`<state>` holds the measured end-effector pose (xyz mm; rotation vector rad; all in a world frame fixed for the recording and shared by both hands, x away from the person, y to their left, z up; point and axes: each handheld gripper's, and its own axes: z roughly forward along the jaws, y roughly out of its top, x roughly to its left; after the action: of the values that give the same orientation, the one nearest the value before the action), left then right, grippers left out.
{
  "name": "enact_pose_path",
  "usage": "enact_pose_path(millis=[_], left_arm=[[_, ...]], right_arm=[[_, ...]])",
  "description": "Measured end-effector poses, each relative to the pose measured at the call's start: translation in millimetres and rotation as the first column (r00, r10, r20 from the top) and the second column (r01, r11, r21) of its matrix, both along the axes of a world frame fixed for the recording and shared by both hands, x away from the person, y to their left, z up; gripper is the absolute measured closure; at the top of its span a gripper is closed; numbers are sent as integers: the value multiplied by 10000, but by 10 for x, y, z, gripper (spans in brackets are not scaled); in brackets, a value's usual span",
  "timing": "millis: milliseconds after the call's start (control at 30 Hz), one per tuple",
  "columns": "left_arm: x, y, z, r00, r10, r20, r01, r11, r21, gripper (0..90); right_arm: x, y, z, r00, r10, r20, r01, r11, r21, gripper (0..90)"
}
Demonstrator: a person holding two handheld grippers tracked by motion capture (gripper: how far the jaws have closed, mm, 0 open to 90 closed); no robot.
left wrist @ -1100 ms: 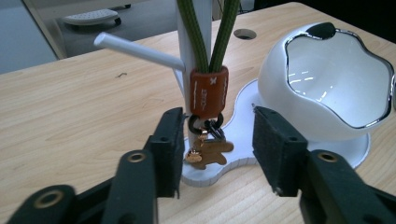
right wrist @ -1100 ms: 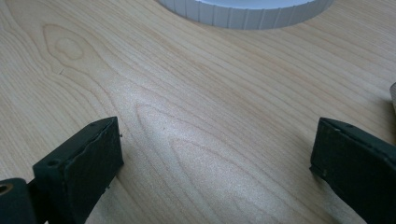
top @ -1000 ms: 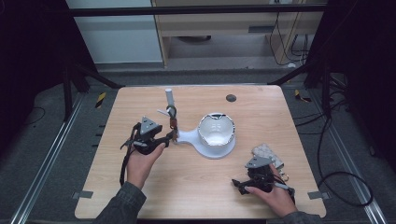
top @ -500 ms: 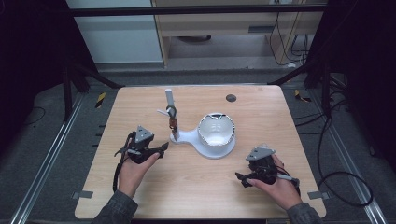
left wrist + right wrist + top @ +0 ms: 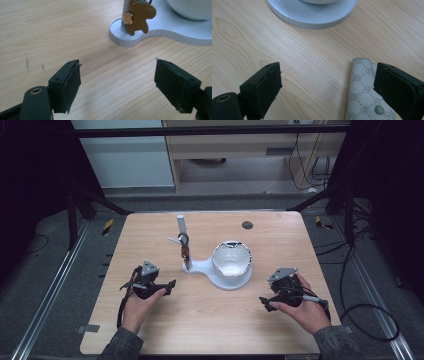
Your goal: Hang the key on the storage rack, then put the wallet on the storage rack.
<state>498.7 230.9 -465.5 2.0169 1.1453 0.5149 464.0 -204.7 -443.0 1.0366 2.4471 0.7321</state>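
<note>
While both grippers rest low on the table (image 5: 150, 240), nothing is held. At the left, the left gripper (image 5: 167, 287) has its jaws wide apart, aimed at the brown charm (image 5: 139, 15) hanging on the post (image 5: 182, 232) of the white stand (image 5: 202, 267); its bowl (image 5: 231, 262) sits to the right. Further right, the right gripper (image 5: 327, 87), jaws also apart, has a grey pouch (image 5: 362, 92) lying just beside its right jaw. Likely the pouch comes next: shift right, straddle it, close. Pale wood top, dark floor, cables and cabinets beyond.
</note>
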Motion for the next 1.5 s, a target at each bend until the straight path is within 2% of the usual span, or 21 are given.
enact_pose_path(millis=[233, 367, 567, 867, 1167, 1300, 1500], left_arm=[[32, 148, -96, 9993, 247, -297, -248, 9997, -19, 195], [42, 193, -147, 9983, 301, -492, -294, 9995, 141, 188], [49, 226, -196, 9973, 387, -624, -371, 9990, 255, 181], [57, 266, -275, 9952, 458, -865, -434, 9986, 300, 160], [38, 268, -313, 9947, 501, -894, -484, 9986, 210, 144], [47, 271, -329, 9935, 661, -929, -626, 9972, 402, 115], [61, 289, -341, 9913, 796, -1049, -751, 9961, 462, 88]], right_arm=[[-22, -165, 68, 9994, -318, -126, 316, 9993, -210, 74], [-25, -254, 110, 9993, -310, -207, 305, 9992, -240, 60], [7, -379, 130, 9965, -747, -383, 735, 9967, -336, 88], [1, -522, 104, 9912, -1181, -602, 1155, 9923, -457, 108], [-39, -642, 69, 9876, -1385, -745, 1361, 9900, -362, 111], [-61, -698, 44, 9845, -1529, -865, 1499, 9879, -395, 113], [-64, -742, 23, 9807, -1641, -1066, 1603, 9861, -434, 118]])
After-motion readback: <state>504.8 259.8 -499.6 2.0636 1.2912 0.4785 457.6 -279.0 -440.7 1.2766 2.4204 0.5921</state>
